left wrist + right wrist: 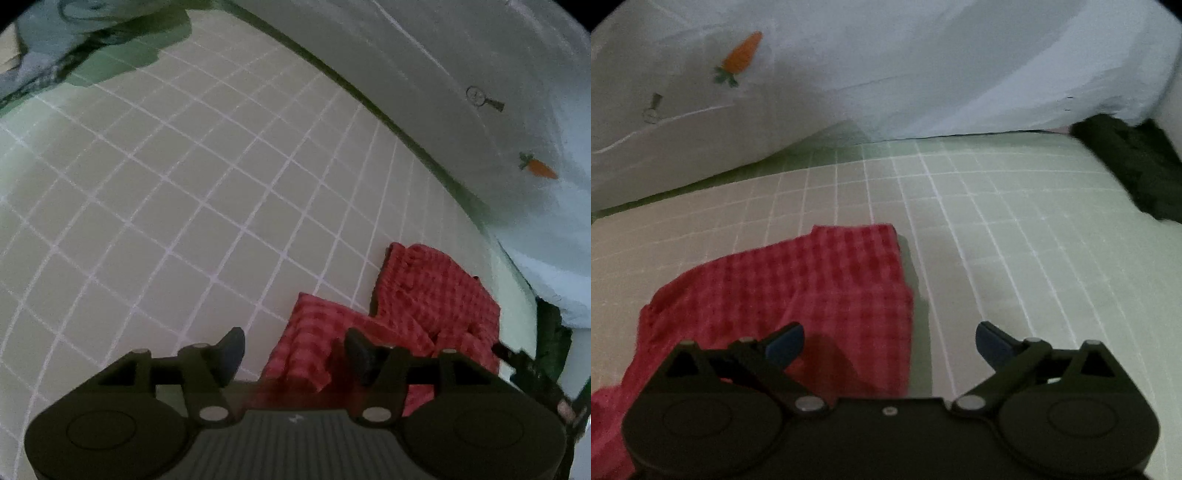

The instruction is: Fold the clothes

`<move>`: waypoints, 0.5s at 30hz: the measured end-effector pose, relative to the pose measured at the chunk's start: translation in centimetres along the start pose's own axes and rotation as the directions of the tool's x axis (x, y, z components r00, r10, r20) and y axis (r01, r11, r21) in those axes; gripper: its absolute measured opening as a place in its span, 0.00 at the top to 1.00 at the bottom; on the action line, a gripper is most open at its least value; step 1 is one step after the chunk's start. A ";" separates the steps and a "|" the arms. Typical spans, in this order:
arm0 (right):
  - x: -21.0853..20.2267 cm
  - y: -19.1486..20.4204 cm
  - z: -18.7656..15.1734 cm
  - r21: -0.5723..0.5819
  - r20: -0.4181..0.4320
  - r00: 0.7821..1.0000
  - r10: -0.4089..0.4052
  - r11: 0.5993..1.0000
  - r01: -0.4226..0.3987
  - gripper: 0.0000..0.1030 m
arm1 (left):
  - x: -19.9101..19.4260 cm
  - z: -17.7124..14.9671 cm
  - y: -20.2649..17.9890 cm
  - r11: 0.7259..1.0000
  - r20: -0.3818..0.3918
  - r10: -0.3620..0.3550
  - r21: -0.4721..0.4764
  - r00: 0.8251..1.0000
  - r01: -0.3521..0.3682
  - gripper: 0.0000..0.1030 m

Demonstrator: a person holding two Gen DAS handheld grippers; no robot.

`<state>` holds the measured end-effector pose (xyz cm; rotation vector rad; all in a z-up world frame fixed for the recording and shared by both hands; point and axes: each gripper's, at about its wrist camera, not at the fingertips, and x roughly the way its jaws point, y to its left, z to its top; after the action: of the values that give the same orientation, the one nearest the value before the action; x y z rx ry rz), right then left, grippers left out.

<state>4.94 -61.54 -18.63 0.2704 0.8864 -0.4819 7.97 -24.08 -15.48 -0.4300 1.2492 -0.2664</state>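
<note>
A red checked garment (424,306) lies rumpled on a pale green bedsheet with a white grid (184,206). My left gripper (295,354) is open, hovering over the garment's near-left part, with cloth showing between the fingers. In the right wrist view the same red garment (812,284) spreads from the lower left to the centre. My right gripper (890,343) is open wide over the garment's right edge, the left finger above the cloth and the right finger above bare sheet.
A white pillow with an orange carrot print (742,55) lies along the far edge of the bed; it also shows in the left wrist view (539,170). A dark cloth (1126,166) lies at the right. A dark green cloth (122,48) lies at the far left.
</note>
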 end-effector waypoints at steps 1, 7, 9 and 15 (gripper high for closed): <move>1.0 0.0 0.7 -0.010 -0.006 1.000 0.007 1.000 -0.007 0.03 | 0.5 0.0 -0.2 1.000 -0.012 0.004 -0.001 1.000 -0.004 0.40; 5.1 -0.2 2.6 -0.001 -0.067 0.996 0.060 0.998 -0.060 0.16 | 2.4 -0.7 -1.1 0.999 -0.058 0.034 -0.003 0.998 -0.034 0.53; 5.8 -0.2 2.8 -0.014 -0.077 0.995 0.071 0.997 -0.072 0.28 | 2.8 -0.8 -1.4 0.999 -0.065 0.046 0.004 0.997 -0.045 0.90; 5.8 -0.7 3.2 -0.089 -0.048 0.996 0.080 0.992 -0.084 0.97 | 3.0 0.6 -3.7 0.994 -0.005 0.075 0.080 0.997 -0.075 0.99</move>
<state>9.86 -65.11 -21.35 0.2337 0.9342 -0.3590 9.58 -28.58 -16.25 -0.3132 1.2551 -0.2534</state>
